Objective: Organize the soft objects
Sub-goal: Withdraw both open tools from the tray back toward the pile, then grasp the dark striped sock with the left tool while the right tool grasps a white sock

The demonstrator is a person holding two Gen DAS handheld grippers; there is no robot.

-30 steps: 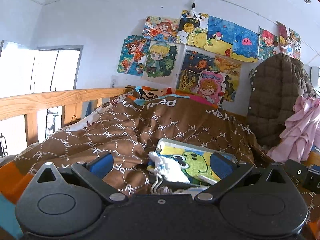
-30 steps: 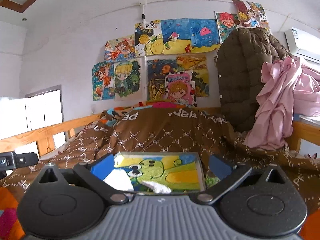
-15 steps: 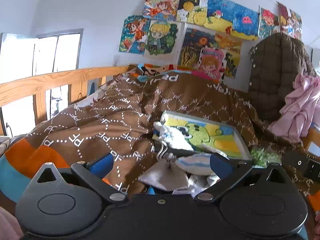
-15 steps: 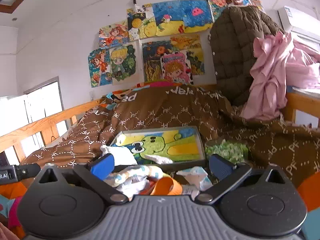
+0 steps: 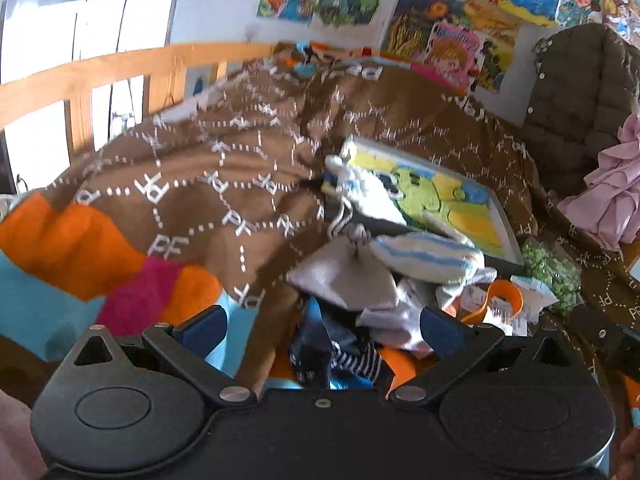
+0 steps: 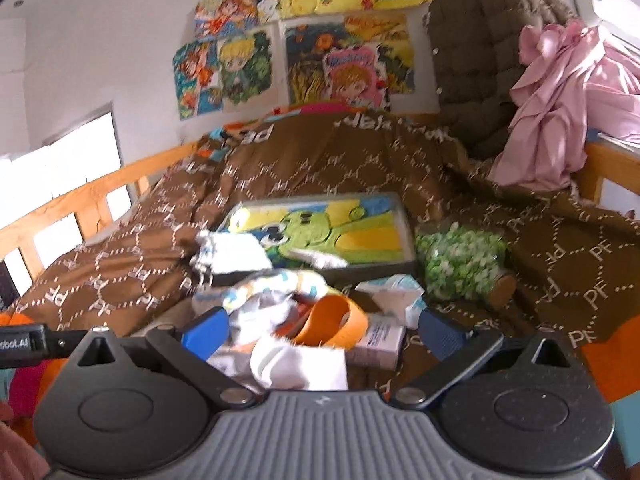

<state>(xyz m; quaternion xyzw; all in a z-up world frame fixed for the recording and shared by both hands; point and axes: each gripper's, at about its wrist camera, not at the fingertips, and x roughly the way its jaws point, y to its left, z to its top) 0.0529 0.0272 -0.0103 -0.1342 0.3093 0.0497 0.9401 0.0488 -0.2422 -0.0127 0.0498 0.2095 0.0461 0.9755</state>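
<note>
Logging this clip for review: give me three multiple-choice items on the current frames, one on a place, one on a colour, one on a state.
1. Where does the green-and-white speckled bundle lie?
A. right of the cartoon picture box
B. inside the box
C. on the wooden rail

2. What colour is the curved band in the sock pile?
A. purple
B. orange
C. black

3. How are both grippers?
A. shut on socks
B. shut, empty
C. open, holding nothing

Answers: 1 A, it rests on the brown quilt beside the box. 2 B, clearly orange. 3 C, left gripper and right gripper show spread fingers above the pile.
</note>
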